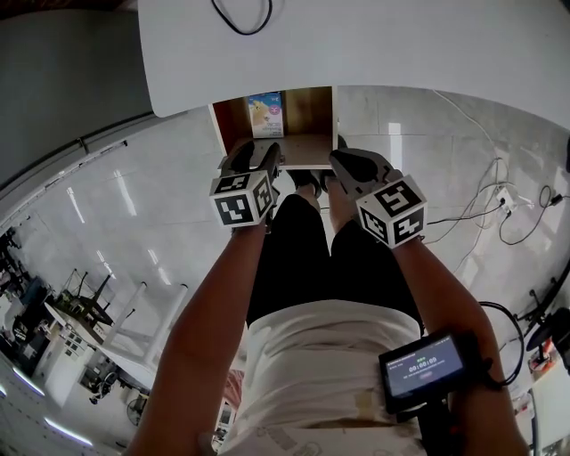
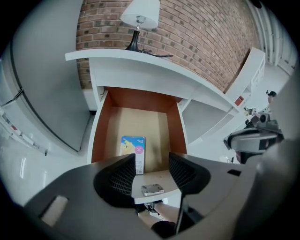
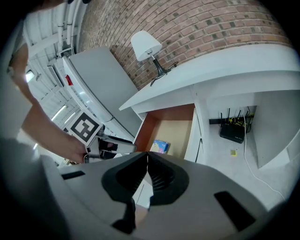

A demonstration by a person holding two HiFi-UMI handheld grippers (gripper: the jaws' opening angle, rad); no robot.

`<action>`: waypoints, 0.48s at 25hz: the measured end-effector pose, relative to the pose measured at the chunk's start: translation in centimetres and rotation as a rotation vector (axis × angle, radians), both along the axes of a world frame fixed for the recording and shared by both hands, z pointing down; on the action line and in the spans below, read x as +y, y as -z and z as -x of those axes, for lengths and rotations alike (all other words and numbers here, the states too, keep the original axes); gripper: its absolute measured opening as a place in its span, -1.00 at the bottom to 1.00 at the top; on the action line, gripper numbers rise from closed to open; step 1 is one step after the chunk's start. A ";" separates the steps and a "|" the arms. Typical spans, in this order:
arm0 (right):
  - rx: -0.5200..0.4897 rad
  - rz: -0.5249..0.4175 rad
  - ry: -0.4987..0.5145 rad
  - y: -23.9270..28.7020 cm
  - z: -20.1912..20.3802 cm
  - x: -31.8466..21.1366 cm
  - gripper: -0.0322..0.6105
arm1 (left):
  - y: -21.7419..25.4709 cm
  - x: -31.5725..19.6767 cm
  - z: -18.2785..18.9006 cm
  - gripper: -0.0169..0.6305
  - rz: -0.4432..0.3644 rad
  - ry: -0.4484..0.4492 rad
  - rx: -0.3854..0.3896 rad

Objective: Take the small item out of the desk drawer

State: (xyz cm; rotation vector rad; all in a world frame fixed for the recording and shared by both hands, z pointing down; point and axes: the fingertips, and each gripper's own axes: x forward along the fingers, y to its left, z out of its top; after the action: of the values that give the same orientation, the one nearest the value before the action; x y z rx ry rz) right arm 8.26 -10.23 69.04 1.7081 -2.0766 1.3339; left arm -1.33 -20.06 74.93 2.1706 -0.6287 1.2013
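The desk drawer (image 1: 230, 126) stands pulled out under the white desk top, its brown inside showing. A small blue and yellow box (image 1: 264, 114) lies flat on the drawer floor, toward the left wall (image 2: 134, 152) (image 3: 160, 146). My left gripper (image 1: 260, 157) hovers over the drawer's near edge, open (image 2: 152, 161). The drawer front's metal handle plate (image 2: 152, 189) sits below the gap between its jaws, and the pads do not press on it. My right gripper (image 1: 346, 162) is beside it on the right, shut with nothing in it (image 3: 148, 157).
A white lamp (image 2: 140, 14) and a black cable (image 1: 240, 18) rest on the desk top (image 1: 374, 44) against a brick wall. A black router (image 3: 233, 131) sits on the floor under the desk. Loose cables (image 1: 503, 209) lie on the tiled floor at right. The person's legs are below the drawer.
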 end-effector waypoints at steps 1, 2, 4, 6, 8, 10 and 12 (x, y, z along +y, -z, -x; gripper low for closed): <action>-0.004 0.001 -0.002 0.0 0.1 0.0 -0.88 | -0.2 -0.3 -0.1 -0.24 0.000 0.003 -0.001; -0.009 0.002 -0.005 -0.1 0.1 0.0 -0.88 | -0.4 -0.6 -0.2 -0.21 -0.002 0.003 -0.004; -0.018 0.006 -0.012 -0.3 0.1 0.0 -0.88 | -1.0 -1.2 -0.5 -0.15 -0.007 0.003 -0.012; -0.025 0.010 -0.017 -0.4 0.2 0.2 -0.88 | -1.5 -1.8 -0.8 -0.05 -0.011 0.003 -0.022; -0.029 0.013 -0.019 -0.6 0.2 0.3 -0.88 | -1.9 -2.2 -1.2 0.02 -0.016 -0.003 -0.030; -0.032 0.014 -0.021 -0.8 0.3 0.4 -0.88 | -2.3 -2.5 -1.4 0.06 -0.022 -0.013 -0.040; -0.035 0.011 -0.025 -0.9 0.4 0.4 -0.88 | -2.7 -2.6 -1.5 0.12 -0.026 -0.018 -0.050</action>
State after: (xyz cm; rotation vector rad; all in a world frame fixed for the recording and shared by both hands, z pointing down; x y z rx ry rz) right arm 7.86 -9.84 69.96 1.7239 -2.0689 1.3903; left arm 0.18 -22.68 77.65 2.1778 -0.6508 1.2674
